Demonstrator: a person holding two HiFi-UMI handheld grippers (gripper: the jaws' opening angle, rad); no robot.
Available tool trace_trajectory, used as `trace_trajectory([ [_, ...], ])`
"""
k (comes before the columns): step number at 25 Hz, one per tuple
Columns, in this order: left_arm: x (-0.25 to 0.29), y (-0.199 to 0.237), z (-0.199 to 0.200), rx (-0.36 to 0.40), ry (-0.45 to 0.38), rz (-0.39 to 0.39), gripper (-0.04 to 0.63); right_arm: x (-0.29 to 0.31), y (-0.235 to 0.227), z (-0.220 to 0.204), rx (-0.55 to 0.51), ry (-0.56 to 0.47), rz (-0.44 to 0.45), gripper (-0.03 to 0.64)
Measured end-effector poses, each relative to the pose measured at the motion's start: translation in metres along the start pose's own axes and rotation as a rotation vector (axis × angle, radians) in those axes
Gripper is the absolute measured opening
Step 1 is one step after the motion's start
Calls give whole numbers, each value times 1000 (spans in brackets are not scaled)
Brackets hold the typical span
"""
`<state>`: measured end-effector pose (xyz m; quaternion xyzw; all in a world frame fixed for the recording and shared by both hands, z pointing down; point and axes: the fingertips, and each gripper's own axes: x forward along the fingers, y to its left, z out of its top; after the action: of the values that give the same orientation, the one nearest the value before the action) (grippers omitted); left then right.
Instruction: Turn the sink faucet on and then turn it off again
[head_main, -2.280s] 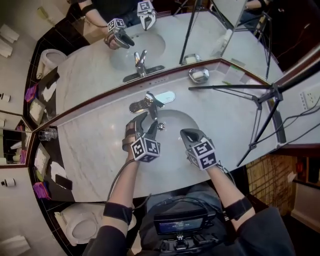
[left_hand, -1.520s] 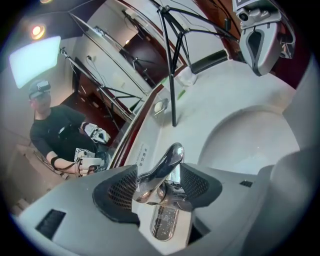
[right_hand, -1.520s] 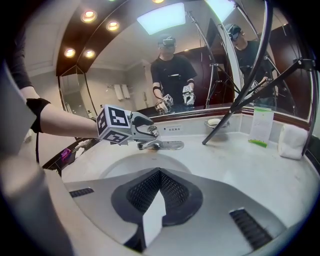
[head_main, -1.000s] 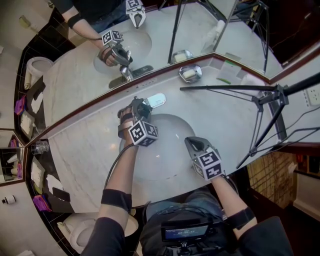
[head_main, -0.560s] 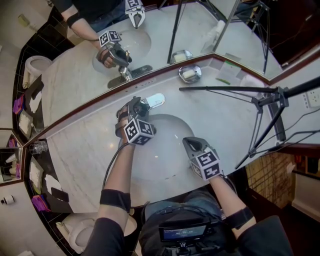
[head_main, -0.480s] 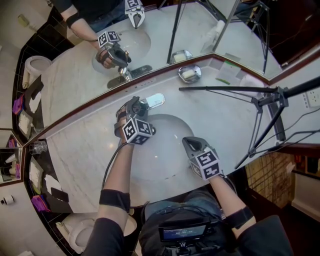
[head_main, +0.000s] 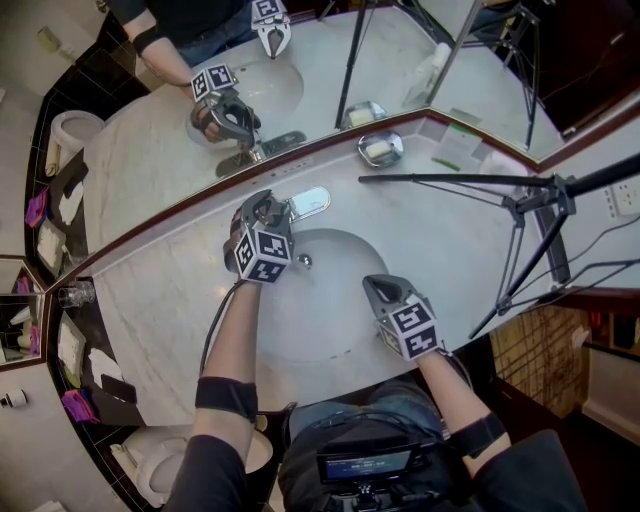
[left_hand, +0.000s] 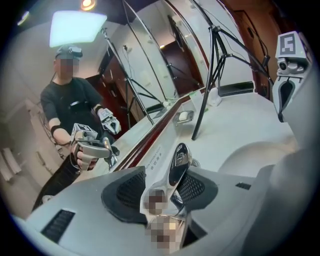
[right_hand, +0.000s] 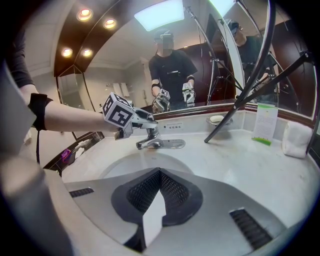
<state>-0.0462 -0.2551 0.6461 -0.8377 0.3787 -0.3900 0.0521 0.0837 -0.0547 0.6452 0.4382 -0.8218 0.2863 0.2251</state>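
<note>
The chrome faucet (head_main: 308, 202) stands at the back rim of the oval sink basin (head_main: 325, 310). My left gripper (head_main: 272, 208) reaches over it, and its marker cube faces the camera. In the left gripper view the faucet's lever handle (left_hand: 180, 152) lies between the two black pads of the left gripper (left_hand: 172, 174), which is shut on it. I cannot make out any water stream. My right gripper (head_main: 371, 284) hovers over the basin's front right, shut and empty. The right gripper view shows its jaws (right_hand: 159, 175) closed, with the faucet (right_hand: 150, 141) and the left gripper (right_hand: 131, 120) beyond.
A wall mirror (head_main: 300, 60) runs behind the marble counter (head_main: 160, 300). A soap dish (head_main: 380, 148) and a small card (head_main: 458, 150) sit at the back right. A black tripod (head_main: 530, 200) leans over the right counter. A glass (head_main: 72, 295) stands far left.
The left gripper has rolled on the faucet handle and lifted a little, and its marker cube has swung up and to the left. The right gripper has stayed still.
</note>
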Motion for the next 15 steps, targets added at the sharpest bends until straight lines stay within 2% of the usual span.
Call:
trace_trajectory([
  [11, -4, 0, -1, 4, 21, 22, 184, -4, 4, -9, 17, -12, 3, 20],
  [15, -13, -5, -3, 48, 47, 38, 183, -7, 6, -12, 10, -20, 14, 20],
])
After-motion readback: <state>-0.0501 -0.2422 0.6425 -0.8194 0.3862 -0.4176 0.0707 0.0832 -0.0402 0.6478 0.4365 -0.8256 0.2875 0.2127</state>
